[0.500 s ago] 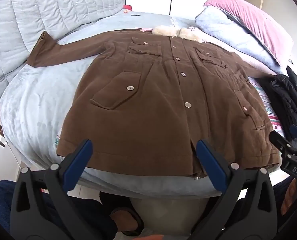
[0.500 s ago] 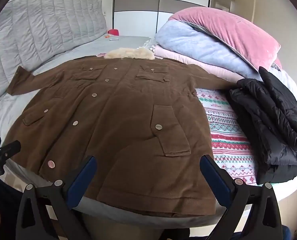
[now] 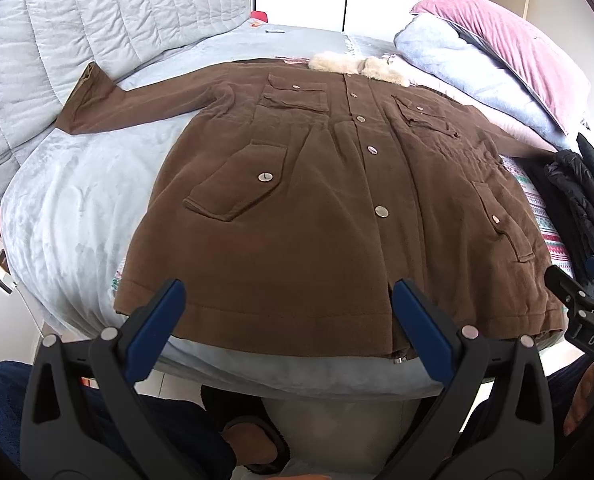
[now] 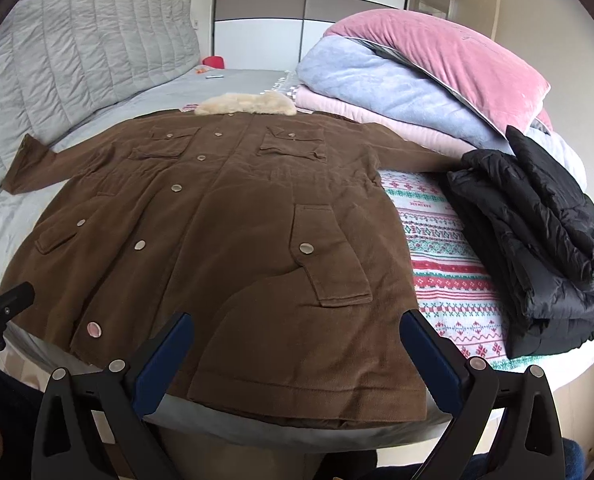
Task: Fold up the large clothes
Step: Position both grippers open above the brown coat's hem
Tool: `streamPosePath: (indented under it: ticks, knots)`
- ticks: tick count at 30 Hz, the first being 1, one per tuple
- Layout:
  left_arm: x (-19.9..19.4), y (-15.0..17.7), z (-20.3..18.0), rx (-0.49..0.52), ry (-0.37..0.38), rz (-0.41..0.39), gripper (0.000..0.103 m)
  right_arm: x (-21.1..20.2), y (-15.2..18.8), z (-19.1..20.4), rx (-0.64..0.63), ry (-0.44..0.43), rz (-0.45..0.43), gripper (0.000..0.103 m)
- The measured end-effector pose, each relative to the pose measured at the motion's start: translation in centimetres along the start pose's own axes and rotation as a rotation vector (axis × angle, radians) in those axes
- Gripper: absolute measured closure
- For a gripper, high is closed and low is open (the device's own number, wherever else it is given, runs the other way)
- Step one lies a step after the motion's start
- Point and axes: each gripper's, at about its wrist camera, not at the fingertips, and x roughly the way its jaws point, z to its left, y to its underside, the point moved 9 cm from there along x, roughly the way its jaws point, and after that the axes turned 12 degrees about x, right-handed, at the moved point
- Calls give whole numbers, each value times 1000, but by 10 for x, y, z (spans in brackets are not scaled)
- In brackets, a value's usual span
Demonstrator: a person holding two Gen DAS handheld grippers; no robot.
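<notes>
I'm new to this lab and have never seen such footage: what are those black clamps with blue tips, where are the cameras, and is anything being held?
Each clamp is a hand-held two-finger gripper carrying its own fisheye camera that looks along the fingers. One picture is from the left gripper, the other from the right gripper. Both are open and hold nothing. On the grey bed a brown buttoned coat with a cream fur collar lies spread flat, unfolded. Beside it sits a folded black puffer jacket.
</notes>
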Motion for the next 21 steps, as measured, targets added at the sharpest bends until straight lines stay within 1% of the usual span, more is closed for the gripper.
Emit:
streamPosePath:
  ticks: [1, 3, 5, 7, 9, 13, 17, 21]
  knots:
    - [0, -1, 0, -2, 2, -1, 0, 0, 0, -1, 6, 3, 1, 0]
    - [0, -4, 1, -13, 6, -30, 0, 0, 0, -3, -1, 25, -3, 0]
    - [0, -2, 5, -13, -5, -22, 0, -2, -2, -6, 5, 31, -26, 0]
    - [0, -2, 8, -18, -10, -28, 0, -2, -2, -7, 23, 23, -10, 0]
    - [-1, -2, 13, -21, -24, -49, 0, -4, 0, -10, 6, 56, -6, 0]
    - [-4, 0, 19, -21, -44, -57, 0, -8, 1, -13, 5, 68, -11, 0]
    - [-6, 2, 21, -54, -7, -60, 0, -12, 4, -13, 20, 59, -16, 0]
    - [-7, 4, 22, -58, 21, -66, 0, -16, 7, -16, 17, 77, -35, 0]
